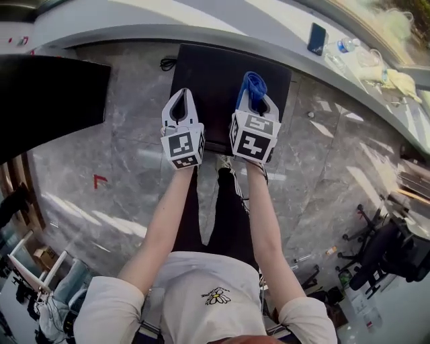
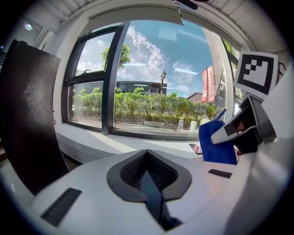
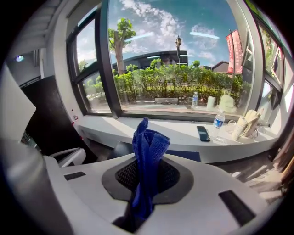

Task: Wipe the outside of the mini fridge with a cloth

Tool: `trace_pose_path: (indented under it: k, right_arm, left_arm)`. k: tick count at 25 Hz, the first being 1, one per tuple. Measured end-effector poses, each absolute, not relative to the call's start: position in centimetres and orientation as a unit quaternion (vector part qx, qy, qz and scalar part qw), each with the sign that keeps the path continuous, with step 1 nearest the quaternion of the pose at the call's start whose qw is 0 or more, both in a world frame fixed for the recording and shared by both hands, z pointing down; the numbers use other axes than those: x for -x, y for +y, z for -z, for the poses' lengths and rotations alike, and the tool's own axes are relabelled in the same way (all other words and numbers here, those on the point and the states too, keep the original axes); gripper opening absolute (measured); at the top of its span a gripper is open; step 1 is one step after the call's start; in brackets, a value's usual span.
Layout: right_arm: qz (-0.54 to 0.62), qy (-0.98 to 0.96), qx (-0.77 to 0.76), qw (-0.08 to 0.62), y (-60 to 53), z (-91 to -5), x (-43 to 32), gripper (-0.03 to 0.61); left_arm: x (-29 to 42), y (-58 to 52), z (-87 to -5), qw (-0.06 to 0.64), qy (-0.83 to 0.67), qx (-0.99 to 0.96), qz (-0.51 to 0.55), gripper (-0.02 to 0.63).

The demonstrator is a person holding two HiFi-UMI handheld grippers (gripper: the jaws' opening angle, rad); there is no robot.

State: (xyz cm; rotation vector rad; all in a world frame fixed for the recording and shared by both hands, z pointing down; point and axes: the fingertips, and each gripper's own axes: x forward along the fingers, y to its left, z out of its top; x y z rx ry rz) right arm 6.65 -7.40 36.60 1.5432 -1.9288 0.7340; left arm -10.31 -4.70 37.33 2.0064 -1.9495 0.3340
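Note:
The black mini fridge [image 1: 215, 80] stands on the grey floor by the window ledge, and I look down on its top. My right gripper [image 1: 254, 94] hovers over its right part, shut on a blue cloth [image 1: 253, 83] that sticks up bunched between the jaws [image 3: 148, 147]. My left gripper [image 1: 180, 106] is over the fridge's left part, shut with nothing in it [image 2: 147, 153]. The left gripper view shows the cloth [image 2: 215, 143] and the right gripper [image 2: 250, 126] at its right.
A white window ledge [image 1: 201, 20] runs behind the fridge, carrying a phone [image 1: 316, 38] and a water bottle [image 1: 346, 46]. A large black panel [image 1: 47, 94] stands at the left. A cable [image 1: 168, 64] lies by the fridge. A black office chair [image 1: 383, 252] is at the right.

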Motion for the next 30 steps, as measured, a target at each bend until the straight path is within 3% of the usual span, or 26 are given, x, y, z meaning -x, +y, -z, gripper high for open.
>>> trace_pose_path:
  k: [8, 14, 21, 30]
  right_arm:
    - [-0.28, -0.764, -0.498, 0.3, -5.4, -38.6, 8.8, 0.064]
    - [-0.381, -0.758, -0.457, 0.267, -4.9, -44.9, 16.0, 0.064]
    - [-0.404, -0.725, -0.46, 0.314, -7.6, -53.0, 16.4, 0.064]
    - [-0.332, -0.744, -0.441, 0.376, -7.2, -53.4, 16.5, 0.064]
  left_arm:
    - [22.7, -1.6, -37.0, 0.159, -0.716, -0.668, -0.126, 0.005]
    - [27.6, 0.7, -41.7, 0.192, -0.728, -0.643, -0.14, 0.005]
    - [30.1, 0.1, -46.6, 0.204, -0.727, -0.637, -0.155, 0.005]
    - [28.6, 0.2, -47.7, 0.223, -0.728, -0.631, -0.148, 0.005]
